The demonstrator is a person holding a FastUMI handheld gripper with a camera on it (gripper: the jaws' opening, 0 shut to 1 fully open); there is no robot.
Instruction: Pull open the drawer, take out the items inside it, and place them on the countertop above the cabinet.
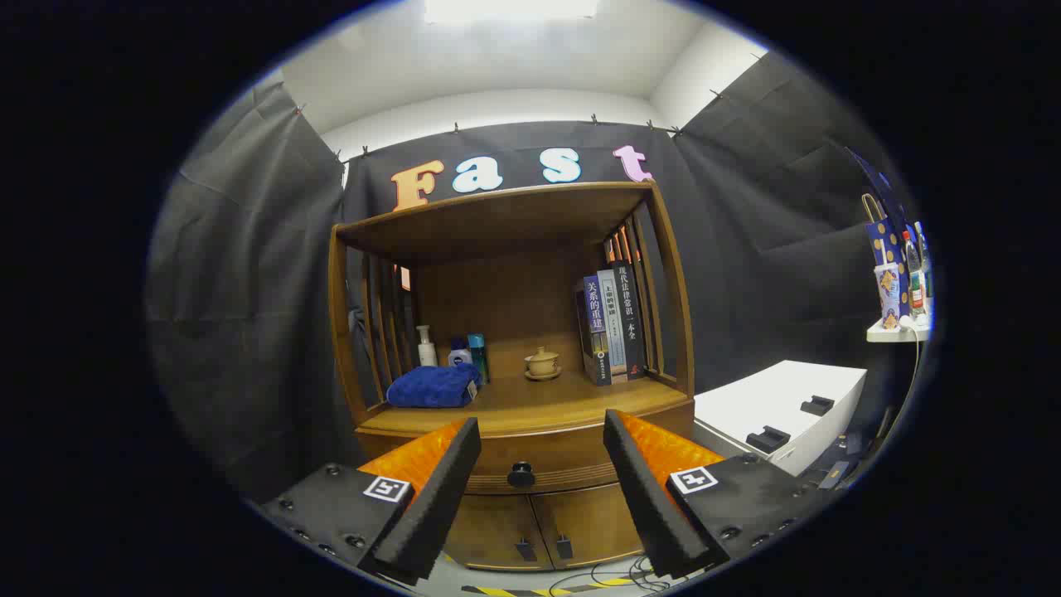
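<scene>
Fingers of the gripper (540, 427) spread wide apart, pinching nothing, held in the air in front of a wooden cabinet (506, 332). Between and just beyond the fingertips, the drawer (530, 468) closed flush in the cabinet front, its dark round knob (520, 474) centred in the gap between the fingers. Contents of the drawer hidden behind the closed front. Below the drawer, two small cabinet doors (543, 531), shut, each with a dark handle. Above the drawer, the desk (547, 405), an open wooden surface inside a slatted, roofed frame. On its left, a folded blue towel (434, 387); behind the towel at the far left, a white pump bottle (426, 347), a small blue-capped bottle (458, 353) and a teal container (477, 355), standing close together. Near the far middle, a small lidded ceramic cup (543, 363) on a saucer. At the far right, a row of upright books (612, 325) against the slats. Right of the cabinet, a white box (779, 410) with dark handles. Farther right, a small shelf (897, 332) carrying bottles and a patterned paper bag.
</scene>
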